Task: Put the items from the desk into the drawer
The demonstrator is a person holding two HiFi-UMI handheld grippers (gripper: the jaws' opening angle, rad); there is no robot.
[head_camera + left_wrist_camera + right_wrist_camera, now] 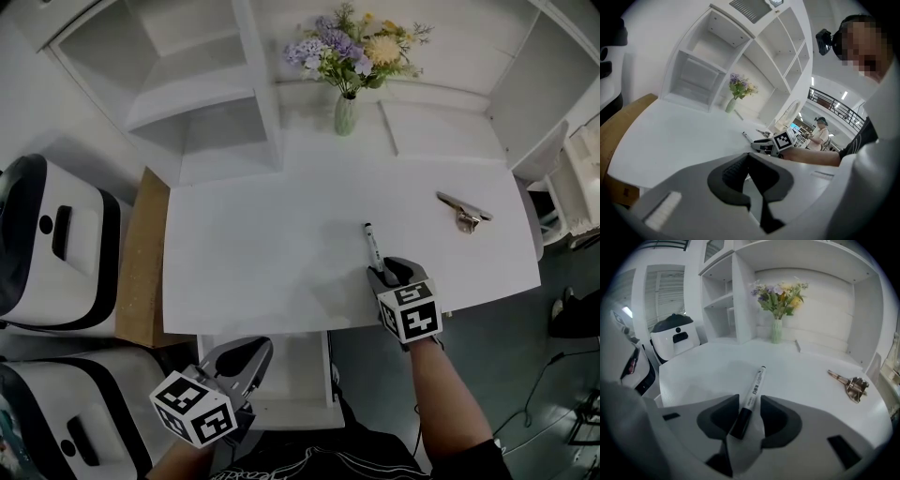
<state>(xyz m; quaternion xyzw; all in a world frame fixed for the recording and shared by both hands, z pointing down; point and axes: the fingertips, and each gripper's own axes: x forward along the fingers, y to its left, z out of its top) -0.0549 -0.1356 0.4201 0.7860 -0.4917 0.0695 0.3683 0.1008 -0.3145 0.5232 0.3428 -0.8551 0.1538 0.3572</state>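
A black-capped white marker [373,246] lies on the white desk [262,253], pointing away from me. My right gripper [386,274] is at its near end, open, one jaw on each side of the black cap [740,420], with small gaps both sides. A bunch of keys [462,214] lies on the desk's right part, clear of both grippers. My left gripper [251,352] hangs over the open white drawer [314,398] below the desk's front edge. Its jaws are shut and hold nothing. In the left gripper view the right gripper [761,144] and marker [747,137] show across the desk.
A vase of flowers [347,108] stands at the back of the desk, in front of white shelving [202,112]. Two white and black machines [56,244] stand to the left beside a brown board [141,262]. A person [820,133] stands far off in the background.
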